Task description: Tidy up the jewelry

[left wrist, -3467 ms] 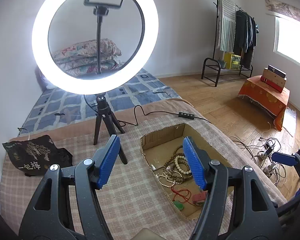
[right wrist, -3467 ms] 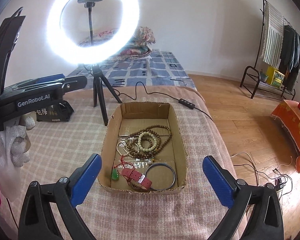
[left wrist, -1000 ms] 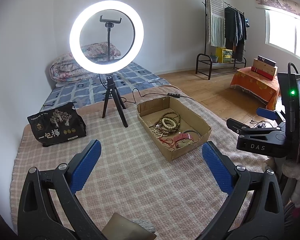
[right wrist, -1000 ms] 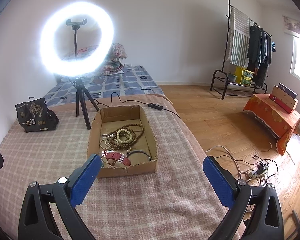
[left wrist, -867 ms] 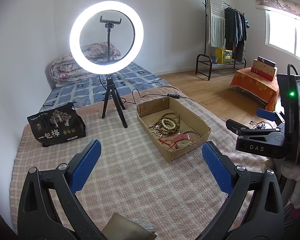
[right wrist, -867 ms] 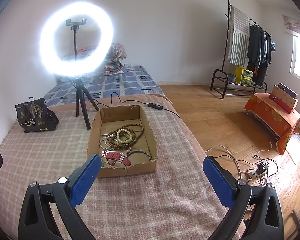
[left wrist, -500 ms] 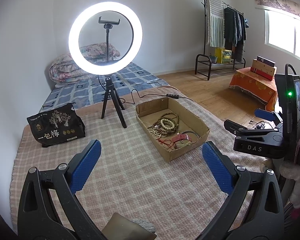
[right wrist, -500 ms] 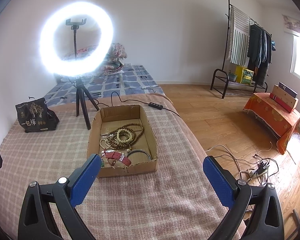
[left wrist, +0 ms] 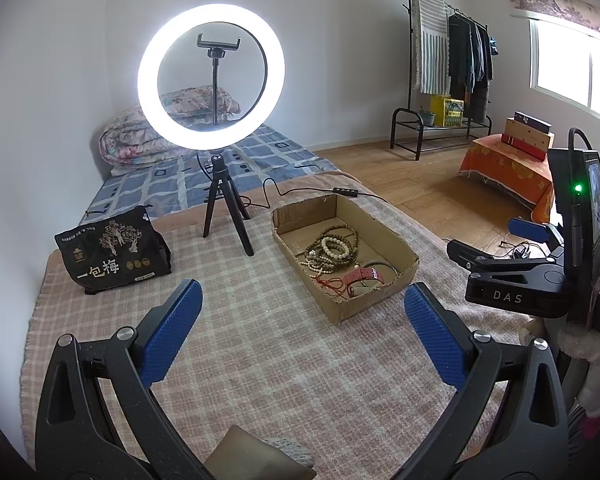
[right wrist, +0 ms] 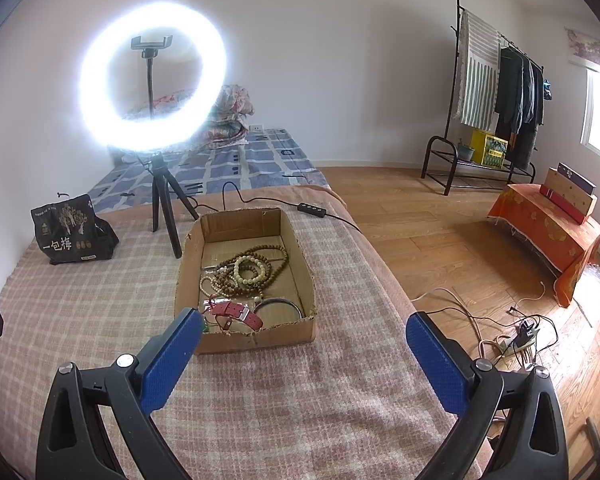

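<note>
Holding both tools above the checked blanket [right wrist: 80, 300], you have the left gripper [left wrist: 300, 340] and the right gripper [right wrist: 304, 360] spread wide, nothing between their blue pads. The cardboard box [right wrist: 304, 280] sits on the blanket ahead of them, well apart from both. Inside lie bead bracelets [right wrist: 244, 270] mid-box, and a red watch strap [right wrist: 236, 312] beside a dark bangle [right wrist: 280, 306] at the near end.
</note>
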